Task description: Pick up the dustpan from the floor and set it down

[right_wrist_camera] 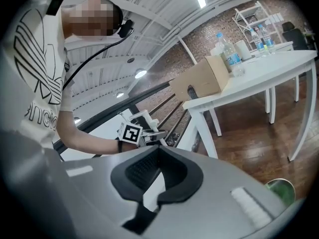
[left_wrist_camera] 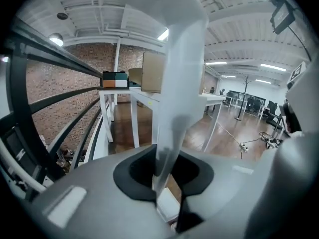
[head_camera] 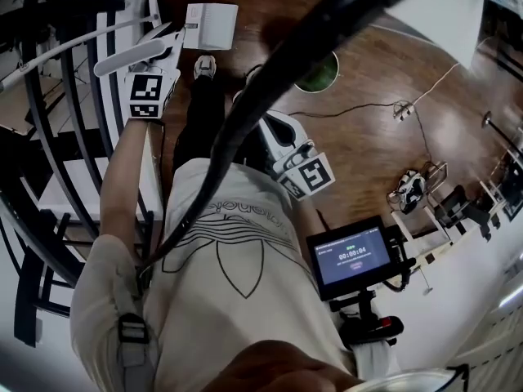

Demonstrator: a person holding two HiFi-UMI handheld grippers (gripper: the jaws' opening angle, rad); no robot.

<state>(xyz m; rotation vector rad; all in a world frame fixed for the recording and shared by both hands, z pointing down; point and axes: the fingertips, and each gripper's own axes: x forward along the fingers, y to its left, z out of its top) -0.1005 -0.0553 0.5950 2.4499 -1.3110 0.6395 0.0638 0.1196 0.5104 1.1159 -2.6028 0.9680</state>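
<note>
In the head view the white dustpan's pan (head_camera: 211, 24) is at the top, just past the person's shoe (head_camera: 204, 65); I cannot tell whether it touches the floor. Its long white handle (head_camera: 131, 55) slants off to the left. My left gripper (head_camera: 172, 43) is shut on that handle. In the left gripper view the handle (left_wrist_camera: 172, 108) rises straight up from between the black pads (left_wrist_camera: 134, 176) of the left gripper (left_wrist_camera: 167, 183). My right gripper (head_camera: 268, 122) hangs by the person's right side, away from the dustpan. The right gripper (right_wrist_camera: 158, 151) has its jaws together with nothing in them.
A curved black railing (head_camera: 49, 137) runs along the left. White tables (right_wrist_camera: 249, 78) carry a cardboard box (right_wrist_camera: 202, 81) and bottles (right_wrist_camera: 229, 54). A green round bin (head_camera: 320, 73) and a cable (head_camera: 359, 109) lie on the wooden floor. A thick black cable (head_camera: 270, 80) crosses the head view.
</note>
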